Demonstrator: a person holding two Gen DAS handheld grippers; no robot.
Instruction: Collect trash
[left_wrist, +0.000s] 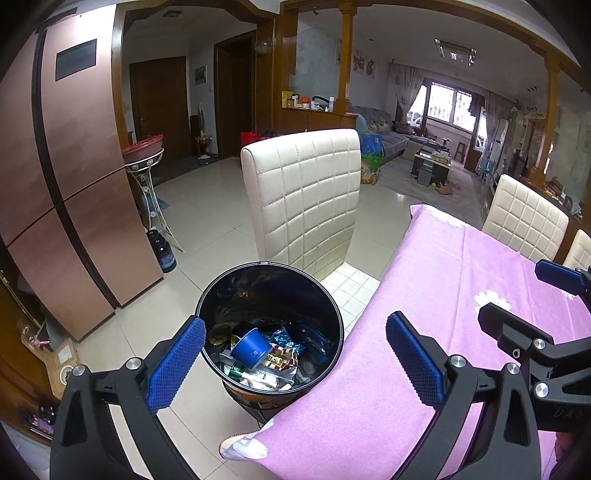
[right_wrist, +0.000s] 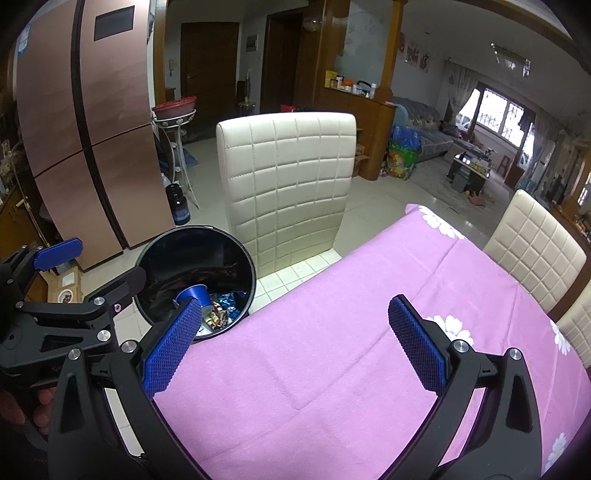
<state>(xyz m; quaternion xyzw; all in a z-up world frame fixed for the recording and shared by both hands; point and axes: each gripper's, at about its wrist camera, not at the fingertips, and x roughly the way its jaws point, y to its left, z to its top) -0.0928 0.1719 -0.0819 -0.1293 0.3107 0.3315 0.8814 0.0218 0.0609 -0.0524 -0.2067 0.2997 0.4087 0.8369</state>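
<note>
A black round trash bin (left_wrist: 334, 314) stands on the floor at the table's corner. It holds a blue paper cup (left_wrist: 250, 349) and several shiny wrappers (left_wrist: 282, 356). My left gripper (left_wrist: 295, 363) is open and empty, above the bin's near edge and the table corner. My right gripper (right_wrist: 295, 345) is open and empty over the pink tablecloth (right_wrist: 332, 350). The bin (right_wrist: 243, 258) and cup (right_wrist: 194, 293) also show at the left of the right wrist view, partly behind my left finger pad (right_wrist: 168, 350). The right gripper (left_wrist: 517, 295) shows at the right of the left wrist view.
A cream quilted chair (left_wrist: 306, 199) stands just behind the bin. More cream chairs (right_wrist: 535, 243) line the table's far side. A copper fridge (left_wrist: 74, 184) stands at the left, with a plant stand (left_wrist: 147, 166) and a dark bottle (left_wrist: 164, 251) beside it.
</note>
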